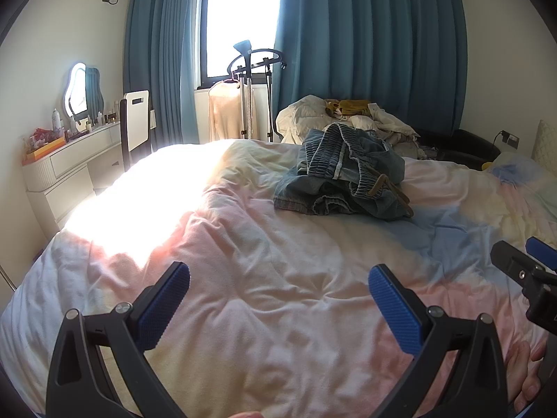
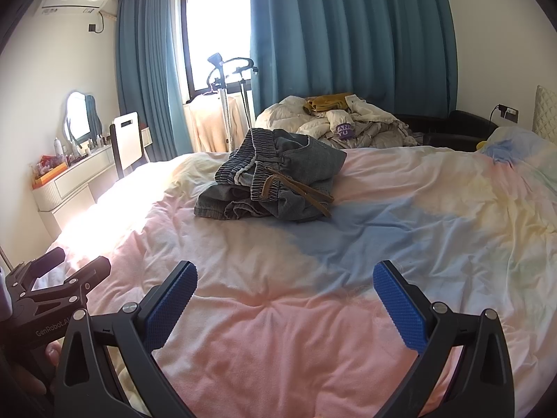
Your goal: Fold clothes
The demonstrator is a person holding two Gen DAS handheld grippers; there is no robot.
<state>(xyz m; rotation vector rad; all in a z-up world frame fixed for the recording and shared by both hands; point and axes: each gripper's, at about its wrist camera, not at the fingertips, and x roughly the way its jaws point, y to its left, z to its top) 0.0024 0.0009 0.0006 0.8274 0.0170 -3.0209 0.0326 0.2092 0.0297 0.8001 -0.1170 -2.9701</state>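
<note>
A crumpled pair of blue denim trousers with an elastic waistband and a brown drawstring lies bunched in the middle of the bed, well ahead of both grippers. My left gripper hangs open above the pastel quilt, nothing between its blue pads. My right gripper is open too, empty, above the quilt. Each gripper shows at the edge of the other's view: the right gripper at the right, the left gripper at the left.
A heap of pale bedding and clothes with a mustard garment sits beyond the bed's far edge. A garment steamer stand with a cream top stands by the window. A white dressing table and chair stand left. A pillow lies far right.
</note>
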